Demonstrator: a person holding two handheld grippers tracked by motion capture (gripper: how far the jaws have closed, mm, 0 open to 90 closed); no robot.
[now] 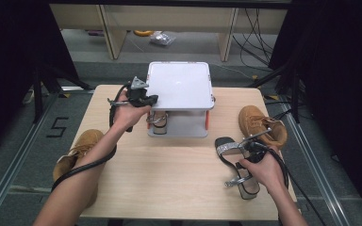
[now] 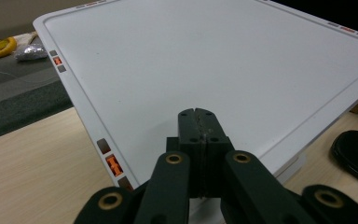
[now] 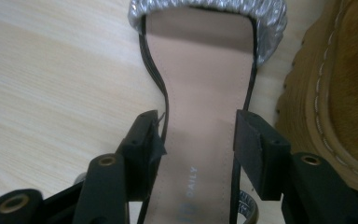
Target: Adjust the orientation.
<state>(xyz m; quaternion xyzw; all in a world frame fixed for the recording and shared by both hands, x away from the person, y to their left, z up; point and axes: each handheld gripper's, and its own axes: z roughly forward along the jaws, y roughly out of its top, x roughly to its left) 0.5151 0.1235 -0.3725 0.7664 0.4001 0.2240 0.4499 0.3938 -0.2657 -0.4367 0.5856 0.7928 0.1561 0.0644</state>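
Right gripper (image 3: 198, 144) astride sandal (image 3: 205, 93).

Materials on the shoe table

The table (image 1: 169, 179) is pale matt wood grain; the rack's top (image 2: 223, 65) is smooth white plastic; the sandal (image 3: 200, 107) has a smooth tan insole and, at 12 o'clock, a glittery silver strap; the boot (image 3: 340, 93) is napped tan suede with pale stitching.
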